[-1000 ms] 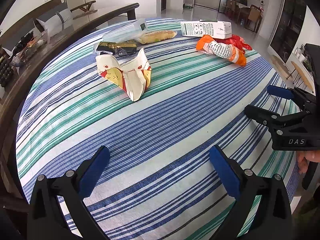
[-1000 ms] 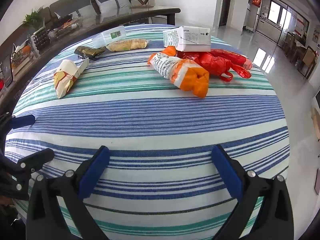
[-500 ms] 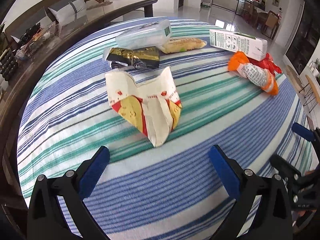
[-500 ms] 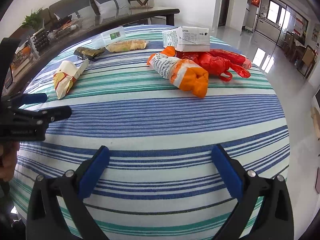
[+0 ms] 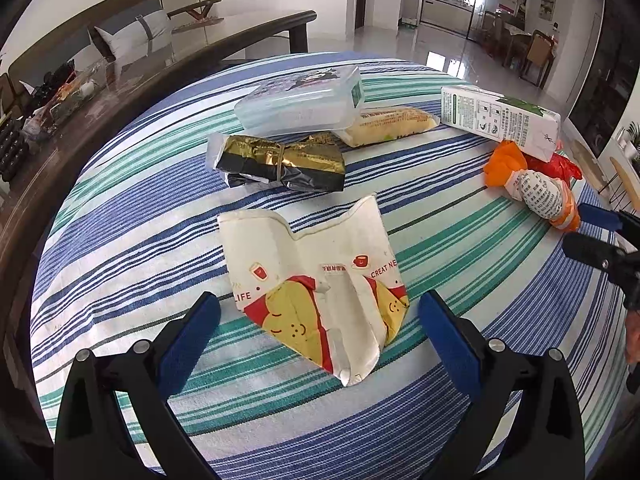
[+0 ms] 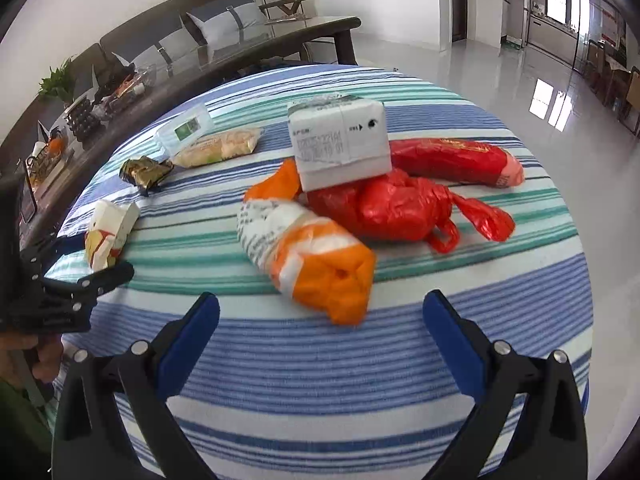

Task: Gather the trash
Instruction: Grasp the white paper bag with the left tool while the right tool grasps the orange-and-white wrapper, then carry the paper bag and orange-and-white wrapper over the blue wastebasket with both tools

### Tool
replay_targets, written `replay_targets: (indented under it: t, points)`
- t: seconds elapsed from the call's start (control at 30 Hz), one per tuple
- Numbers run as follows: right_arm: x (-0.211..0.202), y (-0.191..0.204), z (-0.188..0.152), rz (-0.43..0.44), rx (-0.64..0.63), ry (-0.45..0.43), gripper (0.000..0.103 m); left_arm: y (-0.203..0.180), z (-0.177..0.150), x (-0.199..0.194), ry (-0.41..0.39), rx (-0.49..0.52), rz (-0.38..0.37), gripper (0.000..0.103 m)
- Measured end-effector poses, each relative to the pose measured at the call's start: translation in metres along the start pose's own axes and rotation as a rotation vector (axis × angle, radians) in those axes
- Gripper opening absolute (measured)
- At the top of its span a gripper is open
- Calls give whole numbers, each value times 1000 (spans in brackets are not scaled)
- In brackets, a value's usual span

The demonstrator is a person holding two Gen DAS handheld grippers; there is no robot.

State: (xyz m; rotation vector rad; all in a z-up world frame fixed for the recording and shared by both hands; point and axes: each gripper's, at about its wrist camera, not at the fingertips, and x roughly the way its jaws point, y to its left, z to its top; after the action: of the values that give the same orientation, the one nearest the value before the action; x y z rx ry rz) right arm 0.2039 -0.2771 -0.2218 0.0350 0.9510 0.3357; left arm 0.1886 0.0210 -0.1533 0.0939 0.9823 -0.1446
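Trash lies on a round table with a striped cloth (image 5: 120, 240). A crumpled white paper bag (image 5: 320, 280) with red and yellow print sits just ahead of my left gripper (image 5: 320, 320), which is open with its blue pads on either side of the bag's near corner. Behind it lie a gold-and-black foil packet (image 5: 280, 160), a clear plastic tub (image 5: 300, 100), a yellow snack pack (image 5: 388, 124) and a white carton (image 5: 500, 120). My right gripper (image 6: 320, 320) is open, close to an orange-and-white plastic bundle (image 6: 308, 256). A red plastic bag (image 6: 400, 208) and red sausage-shaped pack (image 6: 452, 160) lie beyond.
A dark wooden side table (image 5: 120, 76) with clutter curves along the left of the round table. A sofa with cushions (image 6: 216, 20) stands behind it. Shiny floor (image 6: 500, 72) opens to the right, with chairs far back.
Both grippers have moved forward over the table. The left one closed in on the paper bag; the right one came up to the orange bundle. Both stayed open.
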Motion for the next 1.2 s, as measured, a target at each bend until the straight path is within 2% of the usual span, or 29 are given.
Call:
replay_targets:
  t: [0.13,0.27,0.3,0.4,0.5,0.57,0.67,0.73,0.77,0.83,0.87,0.9,0.93,1.03,1.2]
  points:
    - [2,21,-3,124,-48,11,98,12,-1,-1,-11,-7,-1,99]
    - [-18,45,-19,255,-113,27,98,27,-6,-5,-16,-12,-12,99]
    - [-23,47,-21,246,-120,22,98,30,-7,-6,-16,-7,-16,99]
    - [-27,47,-18,115,-128,29,98,34,-13,-10,-19,25,-48,99]
    - [-19,52,-5,42,-163,40,98,27,-12,-11,-15,49,-102,98]
    - [-10,53,6,22,-173,51,98,20,-7,-10,-10,60,-111,94]
    - [4,63,18,-64,-245,58,98,19,1,-5,-14,36,-107,90]
    - [16,64,23,-75,-263,91,95,21,4,-4,-15,18,-97,82]
    - [21,64,24,-84,-270,110,89,21,5,-5,-14,17,-95,80]
    - [26,62,24,-95,-269,139,54,19,4,-7,-16,31,-96,64]
    - [25,60,23,-79,-249,146,49,17,3,-8,-18,45,-91,57]
    - [22,58,21,-67,-228,143,48,16,2,-9,-21,57,-87,43]
    - [18,57,18,-57,-216,138,48,16,2,-10,-22,62,-97,36]
    - [1,55,7,-25,-182,112,47,19,0,-13,-26,36,-140,31]
    - [-29,53,-18,30,-127,76,47,10,-11,-26,-39,46,-191,29]
